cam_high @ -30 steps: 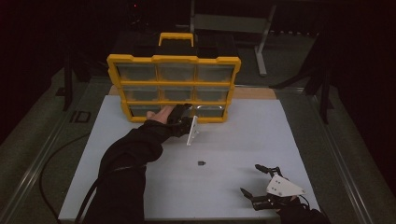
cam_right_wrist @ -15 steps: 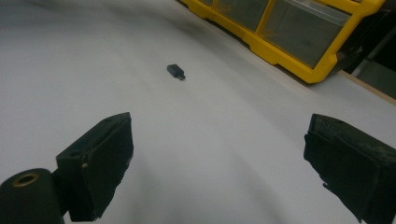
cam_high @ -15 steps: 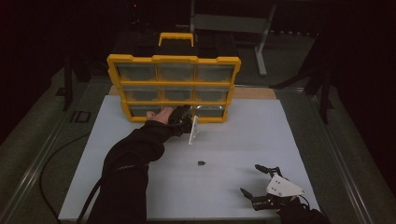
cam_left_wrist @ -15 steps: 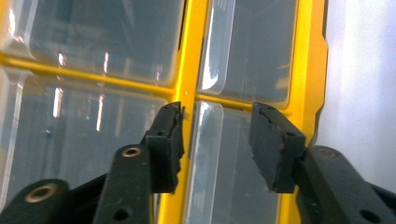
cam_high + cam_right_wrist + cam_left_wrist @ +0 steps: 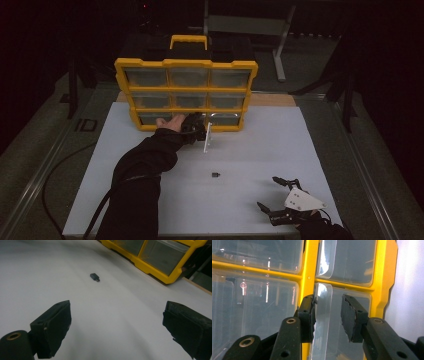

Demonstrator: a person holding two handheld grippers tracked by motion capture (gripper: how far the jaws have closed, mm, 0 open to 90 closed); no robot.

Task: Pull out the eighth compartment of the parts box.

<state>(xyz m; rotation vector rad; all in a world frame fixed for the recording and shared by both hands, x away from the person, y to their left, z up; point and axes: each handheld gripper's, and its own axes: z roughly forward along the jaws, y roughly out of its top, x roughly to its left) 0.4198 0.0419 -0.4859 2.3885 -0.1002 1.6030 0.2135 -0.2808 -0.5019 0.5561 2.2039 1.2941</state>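
Note:
A yellow drawer organizer (image 5: pixel 186 64) with clear drawers stands at the back of the white table (image 5: pixel 300 145). My left gripper (image 5: pixel 200 125) is at its bottom right drawer (image 5: pixel 225 119). In the left gripper view, the left gripper (image 5: pixel 327 312) is open, with its jaws straddling the drawer's clear handle tab (image 5: pixel 323 302). The left jaw touches the tab and the right jaw stands off it. A small black part (image 5: pixel 215 175) lies alone mid-table. My right gripper (image 5: pixel 270 192) rests open near the front right edge, with the black part (image 5: pixel 94 277) well ahead of the right gripper (image 5: pixel 117 322).
A cable (image 5: pixel 55 175) trails off the table's left front. A table leg and frame (image 5: pixel 280 50) stand behind the organizer. The surroundings are dark. White table surface lies bare on both sides of the black part.
The left gripper rolled slightly at the drawer, so its grey plate looks narrower. The right gripper and the black part stayed put.

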